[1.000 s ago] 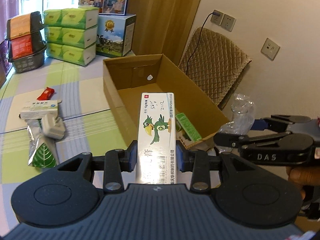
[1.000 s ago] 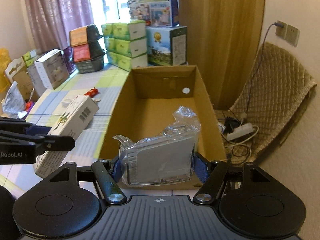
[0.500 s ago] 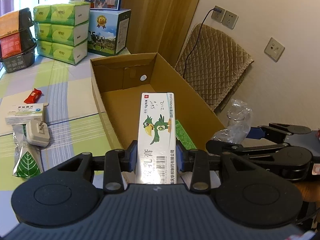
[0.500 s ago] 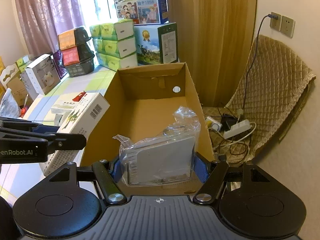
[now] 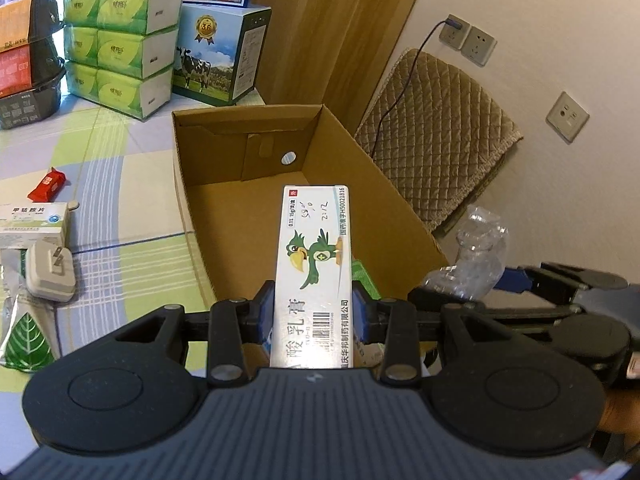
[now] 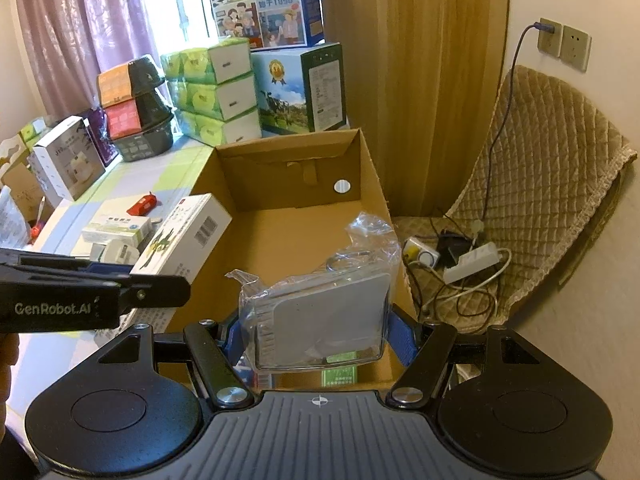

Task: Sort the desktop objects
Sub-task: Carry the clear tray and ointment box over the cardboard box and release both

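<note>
My left gripper point(image 5: 314, 312) is shut on a white medicine box point(image 5: 314, 264) printed with a green parrot, held over the near end of the open cardboard box point(image 5: 240, 148). A green packet point(image 5: 366, 278) lies on the box floor beside it. My right gripper point(image 6: 320, 334) is shut on a grey device in a clear plastic bag point(image 6: 324, 312), also above the near end of the cardboard box point(image 6: 288, 240). From the right wrist view the left gripper point(image 6: 132, 280) and its medicine box point(image 6: 184, 236) show at the box's left wall.
On the checked tablecloth point(image 5: 120, 208) left of the box lie a red packet point(image 5: 48, 184), a small white medicine box point(image 5: 32, 220), a white plug adapter point(image 5: 50, 274) and a leaf-print sachet point(image 5: 24, 336). Tissue packs point(image 5: 120, 48) and milk cartons point(image 5: 218, 56) stand behind. A quilted chair point(image 6: 540, 184) holds a power strip point(image 6: 472, 268).
Both grippers have moved forward and rightward with their loads, from beside the cardboard box to over its near end. Neither grip has changed.
</note>
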Demonstrator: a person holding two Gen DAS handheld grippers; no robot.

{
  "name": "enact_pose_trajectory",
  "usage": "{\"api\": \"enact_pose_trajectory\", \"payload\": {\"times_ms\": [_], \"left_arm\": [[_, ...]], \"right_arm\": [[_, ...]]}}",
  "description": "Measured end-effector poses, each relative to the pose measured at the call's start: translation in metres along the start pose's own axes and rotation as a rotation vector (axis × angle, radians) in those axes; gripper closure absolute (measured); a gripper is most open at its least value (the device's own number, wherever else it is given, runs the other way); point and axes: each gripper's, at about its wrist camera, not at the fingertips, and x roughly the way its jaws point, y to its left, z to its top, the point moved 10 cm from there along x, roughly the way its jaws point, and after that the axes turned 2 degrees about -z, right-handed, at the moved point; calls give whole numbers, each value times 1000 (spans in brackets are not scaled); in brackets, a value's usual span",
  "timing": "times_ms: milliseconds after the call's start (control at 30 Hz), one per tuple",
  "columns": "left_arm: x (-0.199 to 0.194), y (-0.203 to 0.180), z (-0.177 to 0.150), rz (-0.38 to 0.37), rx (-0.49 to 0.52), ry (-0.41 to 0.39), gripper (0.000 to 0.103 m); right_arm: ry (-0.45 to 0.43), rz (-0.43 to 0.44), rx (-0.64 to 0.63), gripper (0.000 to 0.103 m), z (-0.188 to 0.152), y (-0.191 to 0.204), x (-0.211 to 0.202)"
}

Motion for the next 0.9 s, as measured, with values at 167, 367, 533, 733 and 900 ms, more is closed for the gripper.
{"api": "enact_pose_trajectory", "payload": {"times_ms": [167, 367, 533, 733, 900], "left_arm": [[6, 10, 11, 36, -16, -22, 70], [-10, 22, 13, 41, -24, -54, 70], [-24, 35, 9, 50, -61, -71, 64], [-40, 52, -1, 72, -86, -78, 56], [-55, 65, -14, 92, -110, -86, 48]], "right_arm": [[9, -6, -11, 37, 2, 1, 11], [23, 7, -7, 37, -4, 4, 19], [-21, 49, 37, 32, 8, 12, 21], [-115, 56, 92, 9, 31, 14, 7], [-120, 51, 103, 9, 21, 17, -8]]}}
